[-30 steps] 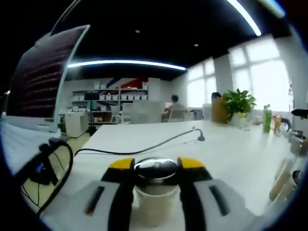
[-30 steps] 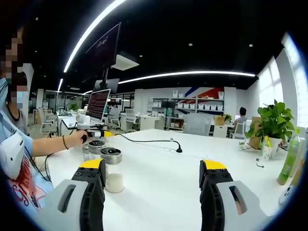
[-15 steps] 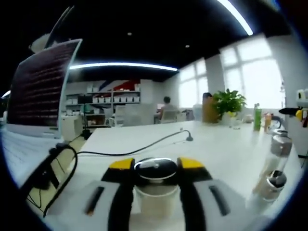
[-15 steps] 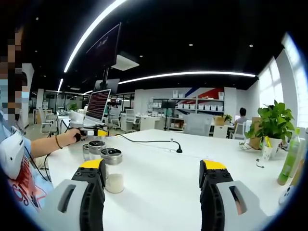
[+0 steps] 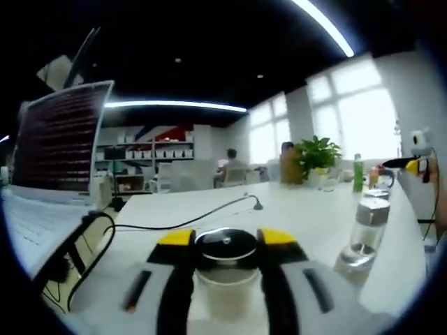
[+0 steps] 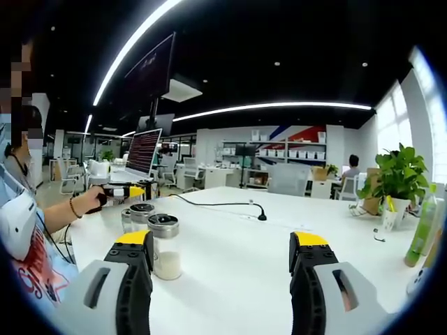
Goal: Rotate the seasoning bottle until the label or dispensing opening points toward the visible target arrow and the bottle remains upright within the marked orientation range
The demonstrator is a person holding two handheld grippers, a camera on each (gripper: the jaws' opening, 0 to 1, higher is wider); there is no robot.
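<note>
In the left gripper view, I am clamping the left gripper (image 5: pixel 225 241) on a seasoning bottle (image 5: pixel 225 279), its yellow-tipped jaws pressing both sides just under the dark lid while it is standing upright on the white table (image 5: pixel 300 209). A second shaker (image 5: pixel 363 234) is standing off to the right. In the right gripper view, I am holding the right gripper (image 6: pixel 221 244) wide apart, gripping nothing, a glass jar (image 6: pixel 165 246) standing just beside its left jaw. Farther back, a cable (image 6: pixel 216 204) is trailing toward a laptop (image 6: pixel 142 155).
</note>
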